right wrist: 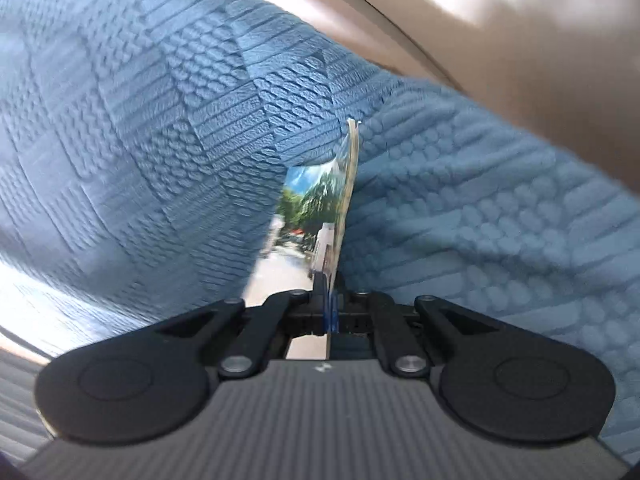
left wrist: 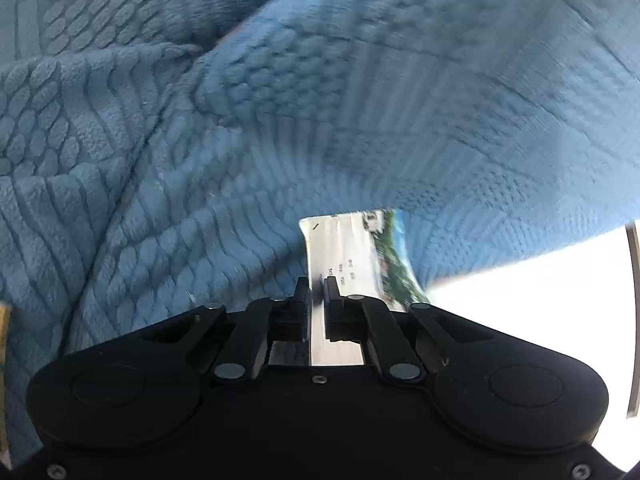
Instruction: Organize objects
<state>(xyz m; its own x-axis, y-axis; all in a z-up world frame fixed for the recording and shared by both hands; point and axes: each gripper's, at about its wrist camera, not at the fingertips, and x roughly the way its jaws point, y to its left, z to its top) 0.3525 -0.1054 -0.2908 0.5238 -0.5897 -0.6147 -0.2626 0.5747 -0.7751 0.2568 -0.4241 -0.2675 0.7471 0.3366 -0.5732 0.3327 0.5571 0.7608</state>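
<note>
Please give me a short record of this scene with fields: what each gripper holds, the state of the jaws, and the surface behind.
left gripper: shut on photo card, gripped at one edge
right gripper: shut on photo card, seen nearly edge-on
card print: street, trees, blue sky
same card in both views: likely, not certain
surface behind: blue textured blanket, rumpled in folds
image quality: motion blur in both views

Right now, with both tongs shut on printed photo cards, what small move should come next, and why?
Probably carry both to one spot and stack them: the left tongs pinch a glossy street-scene photo card, the right tongs another photo card, both above the blue textured blanket.
</note>
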